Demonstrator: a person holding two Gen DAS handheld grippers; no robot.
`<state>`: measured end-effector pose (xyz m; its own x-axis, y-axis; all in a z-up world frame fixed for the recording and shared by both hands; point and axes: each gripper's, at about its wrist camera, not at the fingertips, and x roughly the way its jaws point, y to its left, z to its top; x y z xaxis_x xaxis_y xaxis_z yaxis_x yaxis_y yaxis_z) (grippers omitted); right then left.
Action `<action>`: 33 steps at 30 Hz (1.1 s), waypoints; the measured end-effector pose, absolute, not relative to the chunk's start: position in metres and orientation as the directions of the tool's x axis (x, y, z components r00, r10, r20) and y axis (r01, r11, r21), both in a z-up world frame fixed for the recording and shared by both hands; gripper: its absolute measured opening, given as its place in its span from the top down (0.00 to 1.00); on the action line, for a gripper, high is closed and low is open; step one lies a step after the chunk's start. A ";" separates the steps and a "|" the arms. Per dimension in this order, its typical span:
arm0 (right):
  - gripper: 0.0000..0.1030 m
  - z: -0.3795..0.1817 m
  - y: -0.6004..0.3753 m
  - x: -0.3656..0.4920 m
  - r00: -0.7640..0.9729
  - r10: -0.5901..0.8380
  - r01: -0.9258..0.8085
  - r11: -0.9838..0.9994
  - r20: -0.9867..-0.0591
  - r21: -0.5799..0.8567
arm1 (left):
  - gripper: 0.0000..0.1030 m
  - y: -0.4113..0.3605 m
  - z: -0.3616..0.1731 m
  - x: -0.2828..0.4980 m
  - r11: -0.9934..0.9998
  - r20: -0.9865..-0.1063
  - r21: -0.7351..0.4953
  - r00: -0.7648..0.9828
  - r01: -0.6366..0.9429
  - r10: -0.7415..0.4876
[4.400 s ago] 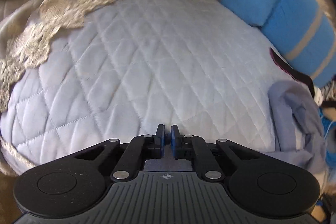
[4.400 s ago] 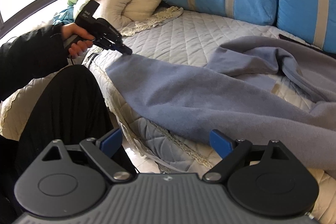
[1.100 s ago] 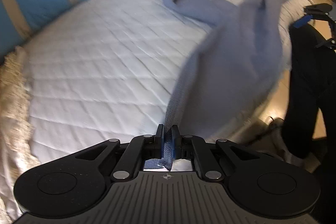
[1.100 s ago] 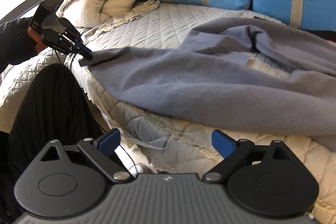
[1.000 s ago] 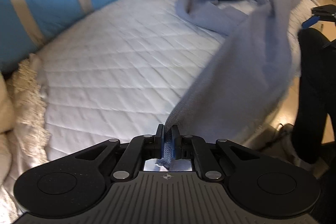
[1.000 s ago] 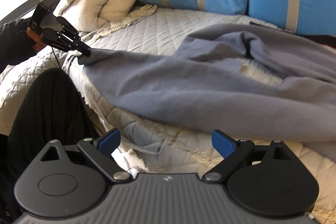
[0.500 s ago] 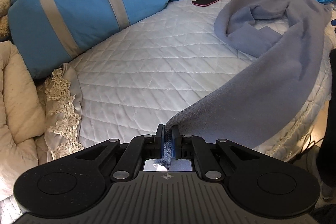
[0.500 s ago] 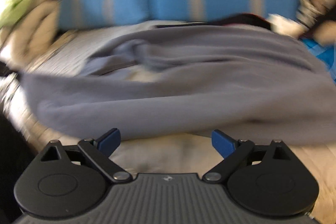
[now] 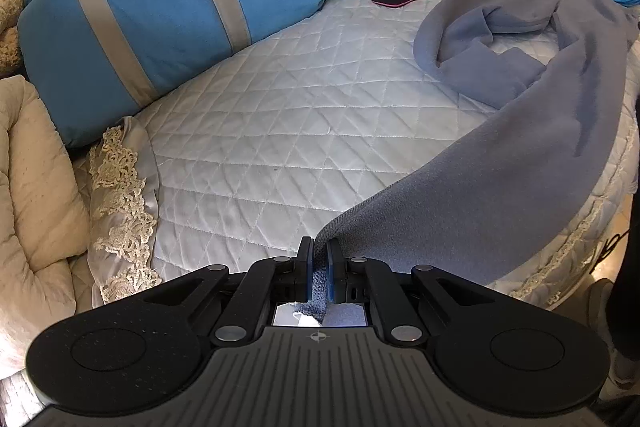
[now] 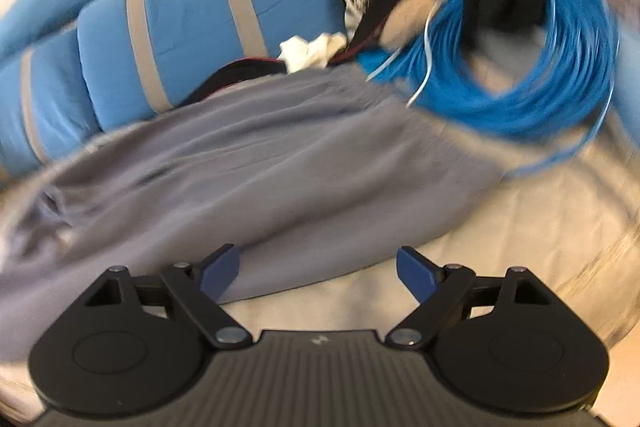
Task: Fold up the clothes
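The left gripper has its jaws pinching a corner of the grey garment, which stretches ahead and right across the bed. The right gripper has its jaws spread wide, the garment's edge just ahead; blue cable lies beyond.

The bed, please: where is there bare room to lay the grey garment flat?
Bare quilt lies between the blue pillows, the lace-edged cloth and the grey garment. It is crowded beyond the garment, by the blue cable coil.
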<state>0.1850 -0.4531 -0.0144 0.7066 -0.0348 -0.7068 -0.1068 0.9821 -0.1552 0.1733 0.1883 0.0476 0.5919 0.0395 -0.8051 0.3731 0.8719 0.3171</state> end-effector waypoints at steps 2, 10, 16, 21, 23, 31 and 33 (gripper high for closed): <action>0.15 -0.017 -0.458 0.185 0.717 -0.090 -0.112 0.964 -0.691 -0.241 | 0.94 0.189 0.048 0.174 0.873 -0.805 0.315 0.592 0.372 0.039; 0.15 -0.036 -0.469 0.185 0.752 -0.277 -0.189 0.779 -0.599 -0.598 | 0.94 0.191 0.047 0.174 0.882 -0.808 0.301 0.589 0.362 0.033; 0.18 -0.074 -0.447 0.179 0.813 -0.324 -0.343 0.405 -0.484 -0.848 | 0.94 0.197 0.047 0.177 0.904 -0.818 0.254 0.575 0.343 0.012; 0.22 -0.100 -0.437 0.174 0.871 -0.287 -0.388 0.098 -0.400 -0.916 | 0.94 0.199 0.045 0.179 0.911 -0.825 0.237 0.565 0.336 0.006; 0.25 -0.108 -0.435 0.177 0.881 -0.280 -0.392 0.018 -0.381 -0.920 | 0.94 0.199 0.045 0.180 0.913 -0.826 0.236 0.564 0.333 0.007; 0.93 -0.134 -0.437 0.173 0.875 -0.273 -0.447 -0.140 -0.399 -0.884 | 0.94 0.207 0.036 0.188 0.923 -0.853 0.196 0.522 0.330 -0.006; 1.00 -0.138 -0.438 0.170 0.869 -0.271 -0.461 -0.143 -0.414 -0.875 | 0.94 0.209 0.034 0.189 0.924 -0.857 0.193 0.516 0.331 -0.005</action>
